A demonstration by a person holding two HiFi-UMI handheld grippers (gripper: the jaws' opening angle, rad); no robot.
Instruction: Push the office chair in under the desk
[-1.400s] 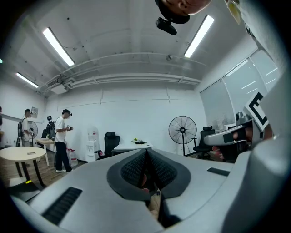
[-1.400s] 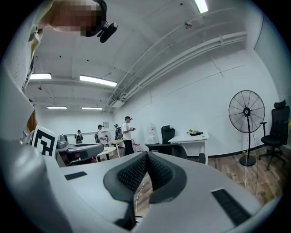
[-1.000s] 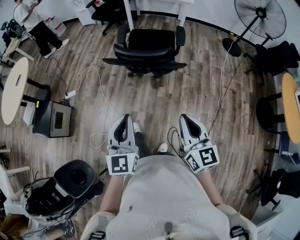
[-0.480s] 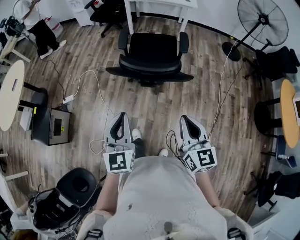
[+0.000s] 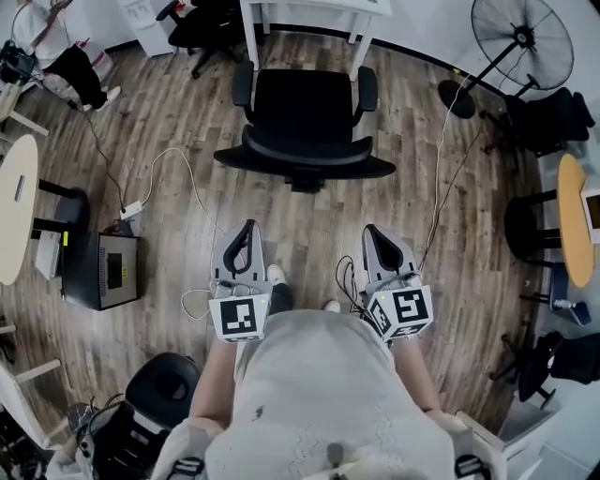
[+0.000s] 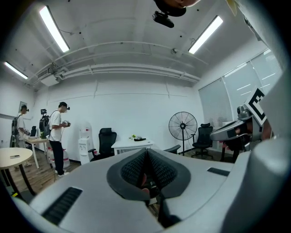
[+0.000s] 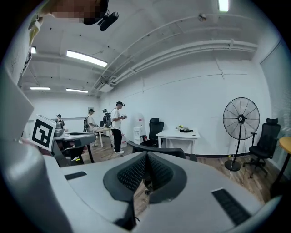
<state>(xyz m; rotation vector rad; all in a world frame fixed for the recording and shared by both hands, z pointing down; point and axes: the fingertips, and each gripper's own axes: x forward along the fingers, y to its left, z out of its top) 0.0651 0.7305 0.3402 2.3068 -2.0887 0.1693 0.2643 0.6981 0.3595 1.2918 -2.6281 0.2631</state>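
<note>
**Office chair** (image 5: 302,111): black, with armrests, standing on the wood floor just short of the white desk (image 5: 314,7), backrest toward the person. It probably rolls freely but may swivel, so it is best pushed at the backrest's top edge, evenly on both sides. Left gripper (image 5: 247,232) and right gripper (image 5: 377,236): jaws pressed together, nothing between them, well apart from the chair. The castor base is mostly hidden beneath the seat, and the desk is cut off at the frame's top.

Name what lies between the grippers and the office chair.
Head view: bare wooden floor separates left gripper and right gripper from the office chair; a white cable runs alongside, at left.
</note>
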